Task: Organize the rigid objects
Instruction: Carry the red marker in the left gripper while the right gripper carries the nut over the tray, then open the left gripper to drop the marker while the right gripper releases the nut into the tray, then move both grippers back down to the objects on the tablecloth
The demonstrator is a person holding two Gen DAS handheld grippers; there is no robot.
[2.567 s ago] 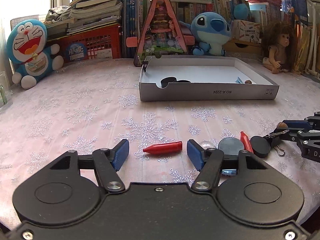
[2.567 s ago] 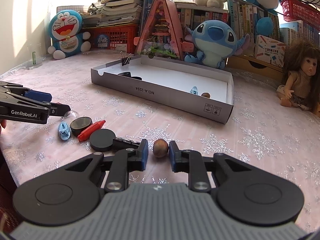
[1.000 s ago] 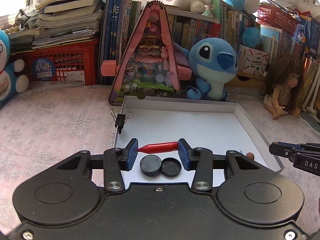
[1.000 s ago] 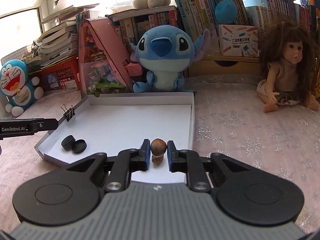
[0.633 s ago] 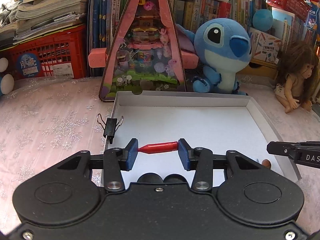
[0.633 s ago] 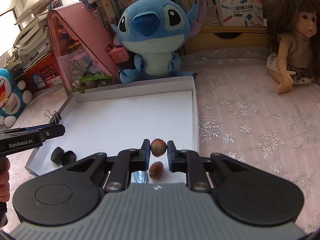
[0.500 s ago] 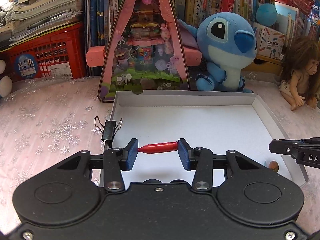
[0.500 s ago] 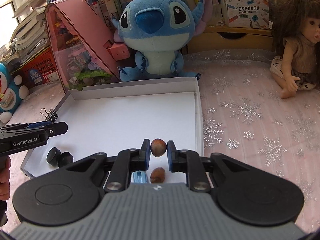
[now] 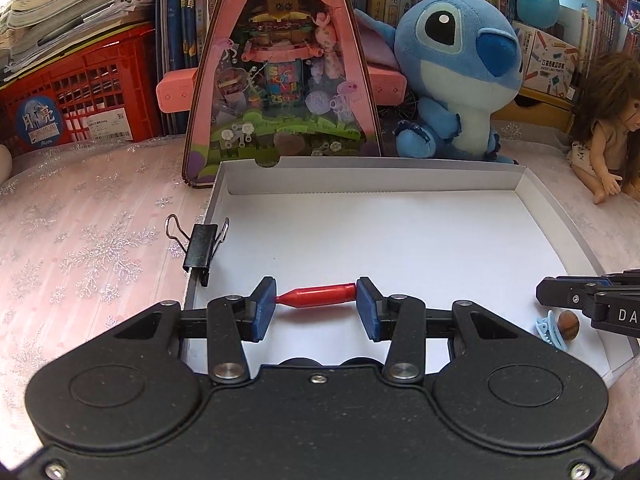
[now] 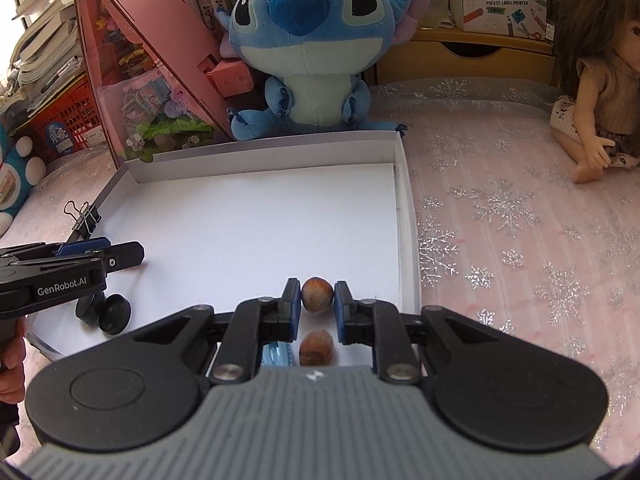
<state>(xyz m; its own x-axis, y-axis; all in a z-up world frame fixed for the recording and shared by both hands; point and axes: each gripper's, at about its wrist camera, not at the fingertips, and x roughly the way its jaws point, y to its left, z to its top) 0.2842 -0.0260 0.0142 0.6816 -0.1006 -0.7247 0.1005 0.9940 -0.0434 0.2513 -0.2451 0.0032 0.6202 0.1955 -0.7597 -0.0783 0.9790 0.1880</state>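
**Both claws loaded over the box tray**

My left gripper (image 9: 316,308) pinches a red cone-tipped piece (image 9: 318,295) end to end; my right gripper (image 10: 317,303) clamps a hazelnut (image 10: 317,294) — both above the white box tray (image 10: 408,240), unreleased. Already in the tray: two black discs (image 10: 108,312), one hazelnut (image 10: 316,347), one blue hair clip (image 9: 549,330), plus one binder clip (image 9: 199,249) on its wall.

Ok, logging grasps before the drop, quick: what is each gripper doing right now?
Left gripper: closed on the red crayon, held end to end over the white box.
Right gripper: closed on a hazelnut.
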